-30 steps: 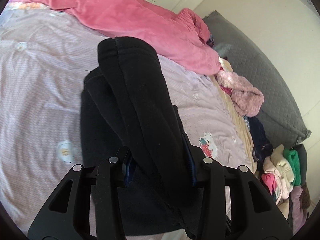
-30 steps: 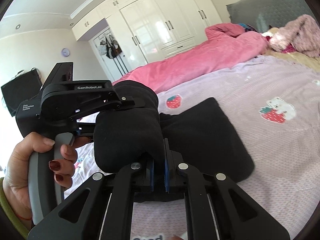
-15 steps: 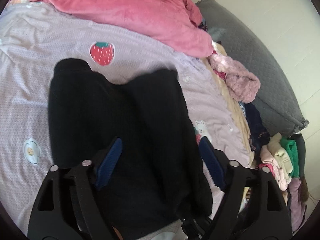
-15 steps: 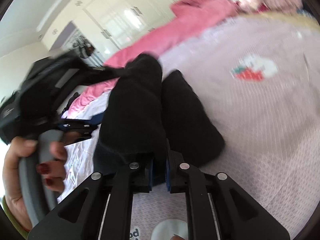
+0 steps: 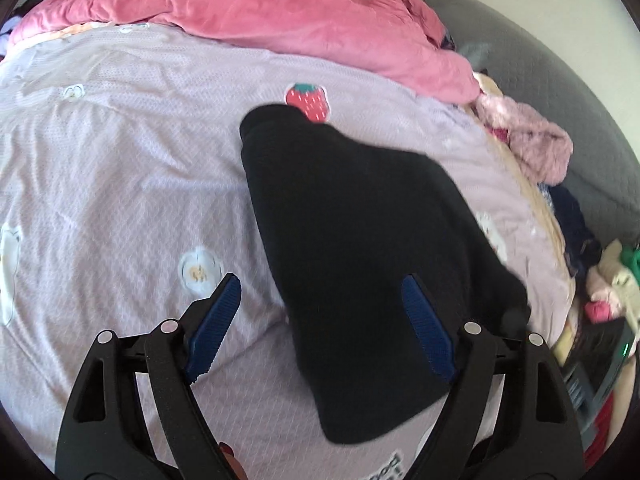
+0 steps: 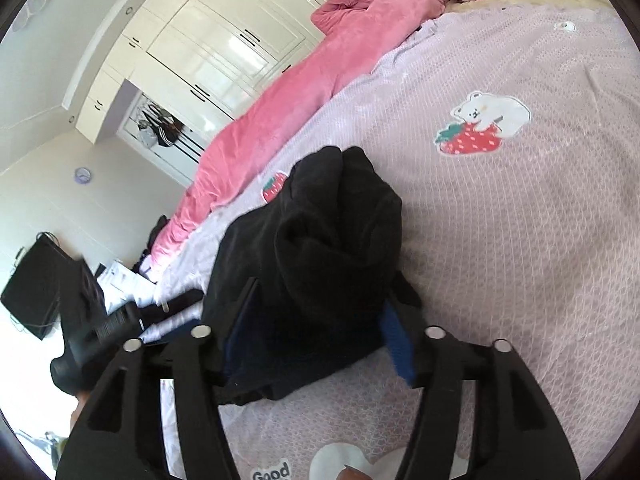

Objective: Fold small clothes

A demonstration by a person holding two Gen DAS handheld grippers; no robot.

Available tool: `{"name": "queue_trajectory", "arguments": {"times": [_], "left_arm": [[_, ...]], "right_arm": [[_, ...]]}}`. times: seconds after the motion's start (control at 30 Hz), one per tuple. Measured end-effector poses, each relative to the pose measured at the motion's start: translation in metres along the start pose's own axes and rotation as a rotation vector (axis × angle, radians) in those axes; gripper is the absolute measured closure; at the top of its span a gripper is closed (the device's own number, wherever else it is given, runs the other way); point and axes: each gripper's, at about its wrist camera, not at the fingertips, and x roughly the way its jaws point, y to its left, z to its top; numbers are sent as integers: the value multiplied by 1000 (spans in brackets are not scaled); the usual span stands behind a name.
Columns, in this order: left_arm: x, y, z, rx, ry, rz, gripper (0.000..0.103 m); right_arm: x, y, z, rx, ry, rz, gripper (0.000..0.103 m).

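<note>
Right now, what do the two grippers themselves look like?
Both are alike. The left gripper has two matte black plastic fingers built as open triangular frames, with round silver pins at the joints and ribbed blue pads on the inner faces. The right gripper shows the same black frames, silver pins and blue pads. No cables or sleeves are visible.

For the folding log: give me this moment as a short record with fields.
surface: lilac bedspread with strawberry and bear patches
garment: black garment, folded over, lying on the bedspread
left gripper: open, jaws either side of the garment's near part, pads clear of it
right gripper: jaws have just been opening; the garment's bunched end lies between them
background: pink duvet, pile of clothes at the bed's edge
</note>
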Motion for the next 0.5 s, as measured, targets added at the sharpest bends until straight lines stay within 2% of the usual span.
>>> {"name": "queue_trajectory", "arguments": {"times": [0.1,0.17,0.2,0.33,0.43,0.47,0.5], "left_arm": [[2,-8,-14,57,18,-10,26],[7,-13,-20,78,40,-21,26],[12,-13,-22,86,50,-17,26],[19,-6,-22,62,67,-24,22],[16,-1,-24,85,62,-12,21],[16,2,-25,88,65,-8,20],[16,4,-26,86,72,-10,19]], "right_arm": [[-7,-7,22,51,-29,7,22],[3,-10,43,70,24,22,17],[15,-10,54,60,94,7,13],[54,-12,72,4,226,-65,12],[79,-11,77,-40,267,-104,12],[84,-8,78,-56,267,-111,15],[88,-2,79,-93,253,-122,39]]}}
